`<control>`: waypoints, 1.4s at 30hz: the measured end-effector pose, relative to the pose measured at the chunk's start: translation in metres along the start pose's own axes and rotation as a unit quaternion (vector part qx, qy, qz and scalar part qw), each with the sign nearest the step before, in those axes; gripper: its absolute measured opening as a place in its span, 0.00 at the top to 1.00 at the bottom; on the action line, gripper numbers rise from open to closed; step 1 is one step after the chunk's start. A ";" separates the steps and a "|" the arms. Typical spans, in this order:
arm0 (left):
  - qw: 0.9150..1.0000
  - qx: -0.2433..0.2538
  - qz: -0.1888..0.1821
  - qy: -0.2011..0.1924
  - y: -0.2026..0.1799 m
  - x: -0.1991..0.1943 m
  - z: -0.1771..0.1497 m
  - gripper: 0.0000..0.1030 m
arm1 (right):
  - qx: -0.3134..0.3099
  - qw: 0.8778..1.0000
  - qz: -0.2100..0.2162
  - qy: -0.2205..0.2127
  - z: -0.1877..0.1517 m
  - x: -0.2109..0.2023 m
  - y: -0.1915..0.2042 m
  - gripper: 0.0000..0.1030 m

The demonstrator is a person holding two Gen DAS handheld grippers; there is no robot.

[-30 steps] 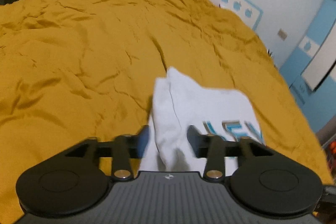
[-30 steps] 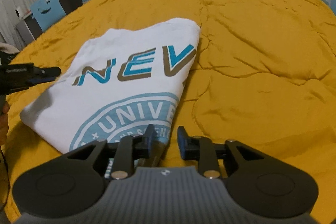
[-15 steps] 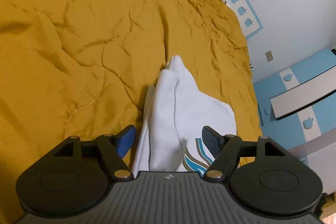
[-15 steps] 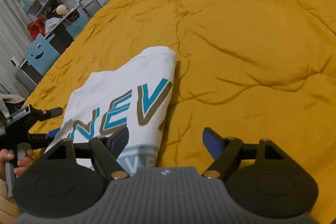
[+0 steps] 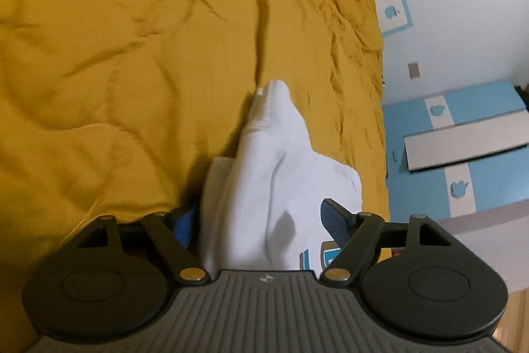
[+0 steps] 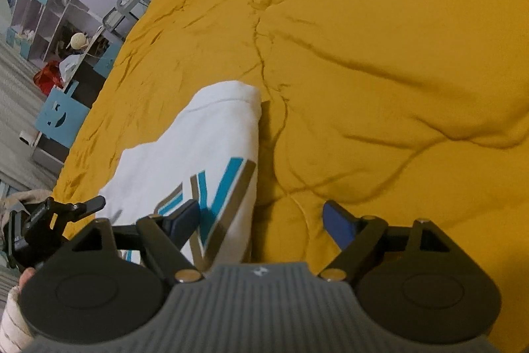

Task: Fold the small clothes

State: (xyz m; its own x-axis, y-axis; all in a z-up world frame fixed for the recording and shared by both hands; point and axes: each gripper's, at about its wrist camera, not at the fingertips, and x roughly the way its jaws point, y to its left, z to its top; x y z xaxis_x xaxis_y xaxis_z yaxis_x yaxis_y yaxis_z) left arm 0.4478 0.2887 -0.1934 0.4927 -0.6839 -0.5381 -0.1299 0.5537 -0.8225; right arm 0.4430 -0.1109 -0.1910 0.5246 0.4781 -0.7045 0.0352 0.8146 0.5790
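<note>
The left wrist camera sits just behind its own fingers and looks down along them, close over the white shirt (image 5: 274, 174) on the yellow bedspread (image 5: 115, 55), with a white and blue wall (image 5: 463, 38) off to the right. The right wrist camera looks the same way from its gripper — tilted down, near the cloth — with shelves (image 6: 43, 15) at far left. Both views share the shirt and bedspread, and the right view catches the left gripper (image 6: 53, 220) at its left edge.

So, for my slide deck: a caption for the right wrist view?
Right claw, open, straddles the edge of a folded white T-shirt on a mustard bedspread.
</note>
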 end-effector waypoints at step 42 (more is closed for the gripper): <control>0.937 0.245 -0.081 -0.235 -0.206 -0.146 -0.160 0.79 | -0.102 0.962 0.166 -0.192 -0.029 -0.258 0.084 0.93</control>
State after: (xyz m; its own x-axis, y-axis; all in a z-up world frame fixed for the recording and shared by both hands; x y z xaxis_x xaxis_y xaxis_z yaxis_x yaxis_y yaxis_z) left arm 0.2647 0.1984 0.0246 0.8108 -0.5574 -0.1785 0.3338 0.6909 -0.6413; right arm 0.2862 -0.1563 0.0281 0.7555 0.5975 -0.2687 -0.3348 0.7046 0.6256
